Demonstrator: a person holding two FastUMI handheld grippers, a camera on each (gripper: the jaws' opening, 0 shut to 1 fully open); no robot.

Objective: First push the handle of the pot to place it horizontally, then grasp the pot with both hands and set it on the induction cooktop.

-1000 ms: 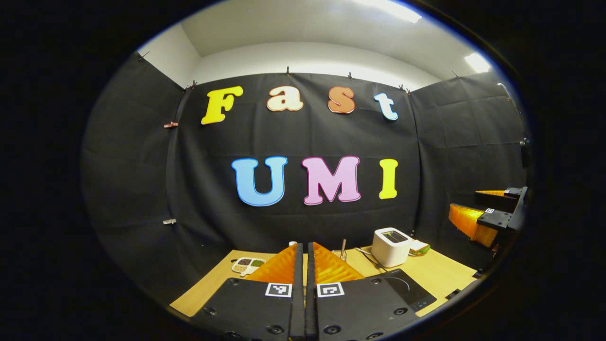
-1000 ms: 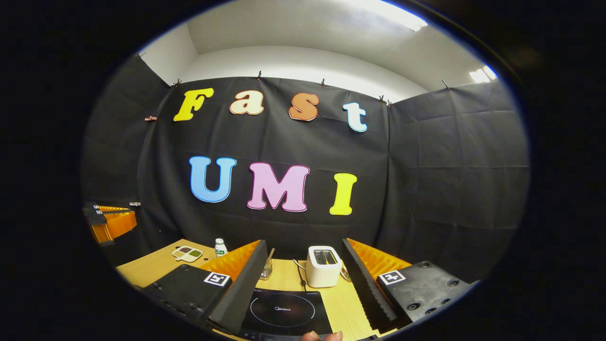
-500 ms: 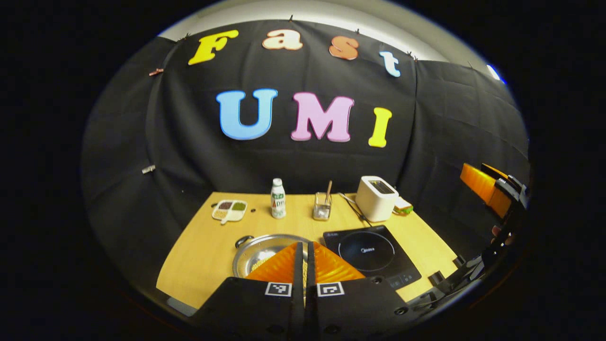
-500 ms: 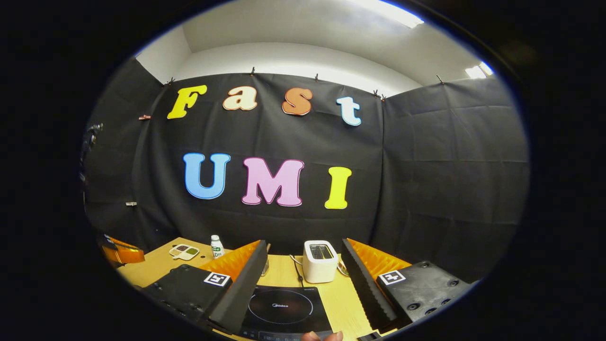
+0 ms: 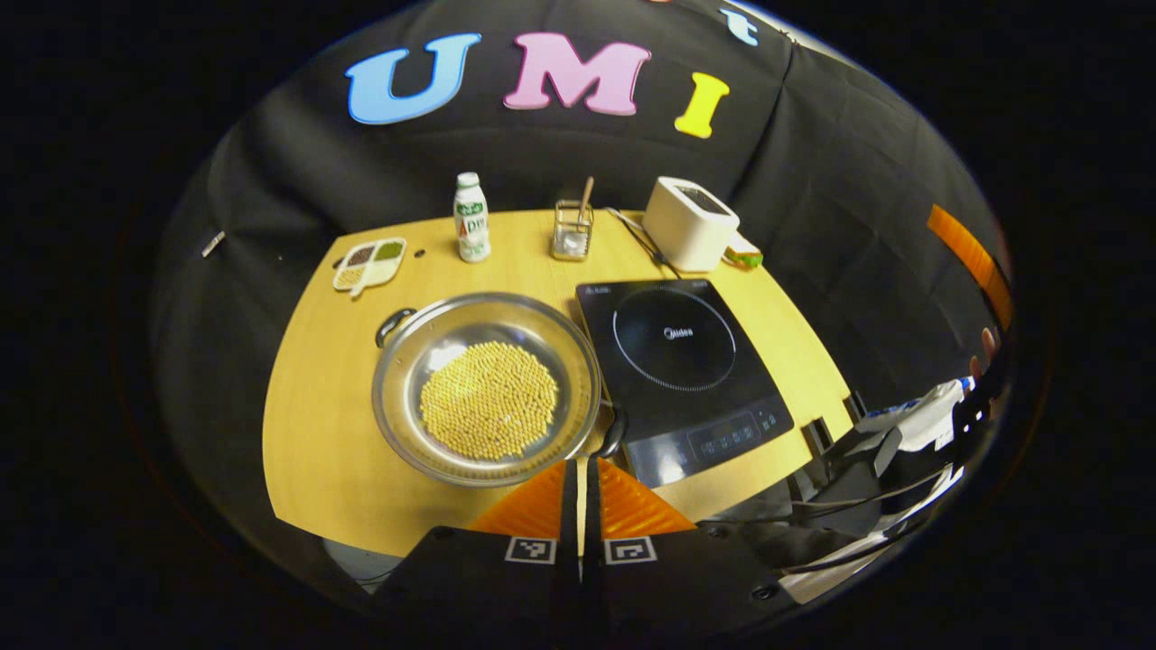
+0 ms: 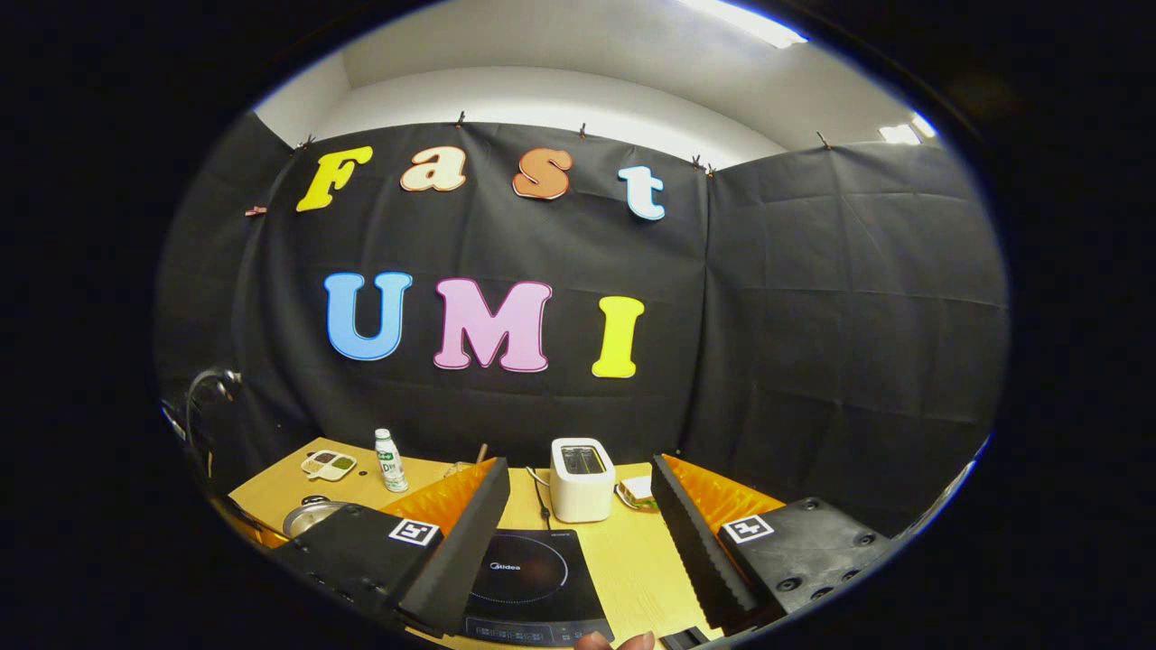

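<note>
Looking down along the left gripper from above the desk: its fingers are pressed nearly together with only a thin slit between them, holding nothing, tips just at the near edge of the desk. Pot, a shallow steel pan with a layer of yellow beans, sits on the desk just beyond the tips, toward 11 o'clock from them. One dark pot handle sits at the rim's 4 o'clock, close to the fingertips and touching or just beside the cooktop's near-left corner; cannot tell which. A second handle sits at the rim's 10 o'clock. Induction cooktop lies just beside the pot at its 3 o'clock, with nothing on its glass. Along the far edge of the desk: divided dish, bottle, small glass holder with a stick, toaster. In the right gripper view, the right gripper is held level and higher, fingers spread wide and empty; induction cooktop shows between them, toaster beyond it, pot rim at 9 o'clock low, partly hidden behind the near finger.
</note>
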